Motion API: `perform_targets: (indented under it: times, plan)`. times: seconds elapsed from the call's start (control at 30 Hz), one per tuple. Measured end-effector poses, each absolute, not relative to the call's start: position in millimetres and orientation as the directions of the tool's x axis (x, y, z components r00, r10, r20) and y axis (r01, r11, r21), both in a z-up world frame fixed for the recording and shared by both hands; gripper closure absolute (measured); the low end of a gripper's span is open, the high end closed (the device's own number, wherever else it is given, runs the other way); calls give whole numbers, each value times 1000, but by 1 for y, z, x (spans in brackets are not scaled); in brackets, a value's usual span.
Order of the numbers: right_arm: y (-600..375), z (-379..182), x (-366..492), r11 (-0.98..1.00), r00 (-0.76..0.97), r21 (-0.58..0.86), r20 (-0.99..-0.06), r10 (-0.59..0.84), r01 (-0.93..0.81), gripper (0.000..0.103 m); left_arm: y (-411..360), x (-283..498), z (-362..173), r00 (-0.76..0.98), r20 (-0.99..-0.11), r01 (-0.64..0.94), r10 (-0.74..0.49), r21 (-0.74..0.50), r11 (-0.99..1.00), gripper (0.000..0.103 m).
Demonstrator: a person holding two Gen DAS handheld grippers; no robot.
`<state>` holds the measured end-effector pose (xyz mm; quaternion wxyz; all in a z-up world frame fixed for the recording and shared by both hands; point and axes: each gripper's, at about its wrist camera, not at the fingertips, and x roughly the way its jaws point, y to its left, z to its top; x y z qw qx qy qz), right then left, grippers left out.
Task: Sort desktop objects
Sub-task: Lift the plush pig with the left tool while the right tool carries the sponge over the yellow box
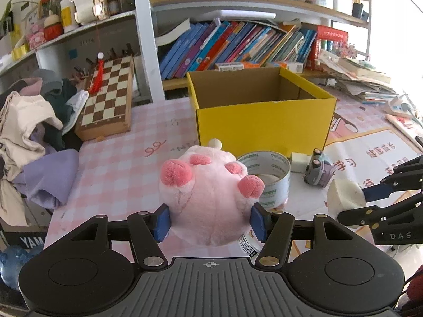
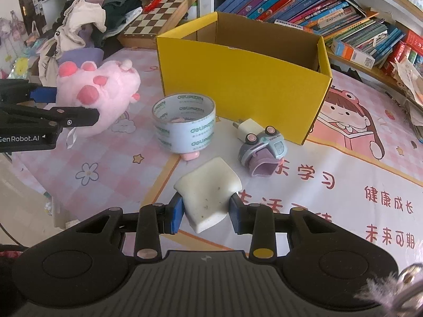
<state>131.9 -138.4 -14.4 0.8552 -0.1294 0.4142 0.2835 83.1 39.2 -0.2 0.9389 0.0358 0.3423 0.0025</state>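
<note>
Left hand-held gripper [image 1: 210,223] pinched the pink plush toy [image 1: 208,192] between its blue pads, feet facing the camera, clear of the surface [image 1: 119,163]. Right hand-held gripper [image 2: 206,215] was clamped on a cream foam block [image 2: 208,198], pads pressing both its sides.

Landmark: yellow cardboard box [image 2: 238,79], open-topped, interior looked empty. Both held items were in front of it, plush toward its left end. Tape roll [image 2: 185,124] stood just before the box's front wall. White charger plug [image 2: 244,129] lay nearly against that wall; toy car [image 2: 261,148], overturned, lay just in front of the plug. Chessboard [image 1: 108,95] sat left of the box.
</note>
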Motion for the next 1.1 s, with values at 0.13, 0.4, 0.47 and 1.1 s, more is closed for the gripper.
perform_targets:
  times: [0.13,0.4,0.47,1.1]
  plan:
    - [-139,-12,126,814,510,12,-774,375,-581,70,38,78,3,775,-632,39,13,68,997,44]
    - [-141,-2,120,835,539,14,-757,369,-550,70,28,74,11,781,-620,127,-77,37,991,44]
    - [-141,-1,118,836,542,10,-757,365,-548,70,25,74,12,779,-619,149,-98,31,988,44]
    - [-150,30,136,862,590,30,-717,371,-505,69,9,96,27,804,-572,223,-163,36,974,44]
